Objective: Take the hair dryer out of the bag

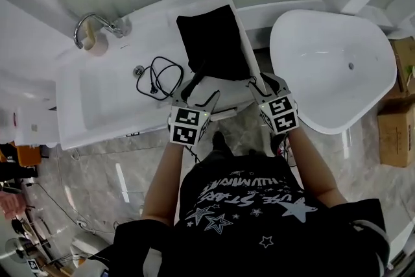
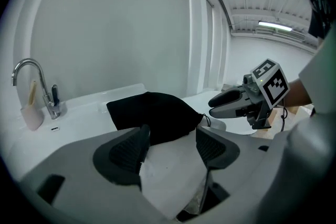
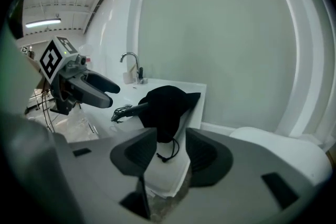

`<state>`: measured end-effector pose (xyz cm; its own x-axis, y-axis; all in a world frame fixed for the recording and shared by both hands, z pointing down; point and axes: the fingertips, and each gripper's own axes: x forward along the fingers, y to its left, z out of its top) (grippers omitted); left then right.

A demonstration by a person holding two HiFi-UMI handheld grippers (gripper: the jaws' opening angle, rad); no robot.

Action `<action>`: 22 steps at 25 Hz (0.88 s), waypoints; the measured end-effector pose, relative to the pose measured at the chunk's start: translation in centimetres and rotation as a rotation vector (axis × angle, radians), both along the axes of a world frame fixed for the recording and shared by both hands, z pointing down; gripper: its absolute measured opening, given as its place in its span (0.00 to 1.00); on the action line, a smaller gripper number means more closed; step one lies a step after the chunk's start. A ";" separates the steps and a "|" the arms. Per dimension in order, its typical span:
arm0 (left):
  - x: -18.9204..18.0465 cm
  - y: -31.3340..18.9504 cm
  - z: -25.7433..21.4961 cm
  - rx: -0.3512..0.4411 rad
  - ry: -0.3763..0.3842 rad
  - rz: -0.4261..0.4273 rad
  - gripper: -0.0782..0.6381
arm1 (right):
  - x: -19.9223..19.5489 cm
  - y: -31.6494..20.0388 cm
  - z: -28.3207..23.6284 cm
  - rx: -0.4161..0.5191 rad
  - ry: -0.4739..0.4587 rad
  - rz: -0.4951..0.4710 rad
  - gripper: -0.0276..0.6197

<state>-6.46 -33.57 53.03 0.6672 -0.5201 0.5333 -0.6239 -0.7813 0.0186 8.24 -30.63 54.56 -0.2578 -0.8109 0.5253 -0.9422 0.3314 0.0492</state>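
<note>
Evidently poised to grab, the left gripper (image 2: pixel 170 136) and right gripper (image 3: pixel 170 147) hold their jaws apart and empty, the black cloth drawstring bag (image 1: pixel 214 42) just ahead, with the handle of the dark hair dryer (image 3: pixel 130 108) poking from it.

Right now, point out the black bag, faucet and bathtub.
black bag (image 1: pixel 214 42), head view, middle of the cloth.
faucet (image 1: pixel 118 28), head view, its base.
bathtub (image 1: pixel 324 55), head view, bare inner basin.
</note>
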 end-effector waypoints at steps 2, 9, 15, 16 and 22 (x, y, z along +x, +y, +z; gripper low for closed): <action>0.5 -1.0 0.5 -0.012 0.001 0.027 0.59 | 0.0 -0.6 0.4 -0.013 0.013 0.011 0.32; 1.6 -3.9 2.4 -0.079 -0.012 0.102 0.60 | -0.8 -2.0 1.9 -0.082 0.091 0.006 0.32; 2.3 -5.3 3.5 -0.120 -0.031 0.147 0.60 | -1.5 -2.9 2.7 -0.117 0.238 -0.043 0.33; 2.5 -5.4 3.7 -0.129 -0.033 0.153 0.60 | -1.7 -2.9 2.9 -0.124 0.243 -0.049 0.34; 2.8 -5.8 4.7 -0.167 -0.040 0.177 0.60 | -2.3 -3.3 3.6 -0.137 0.281 -0.045 0.39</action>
<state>-3.71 -39.41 57.74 0.7167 -0.2992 0.6299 -0.4804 -0.8666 0.1349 5.91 -33.88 58.14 -0.1210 -0.7185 0.6850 -0.8825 0.3938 0.2572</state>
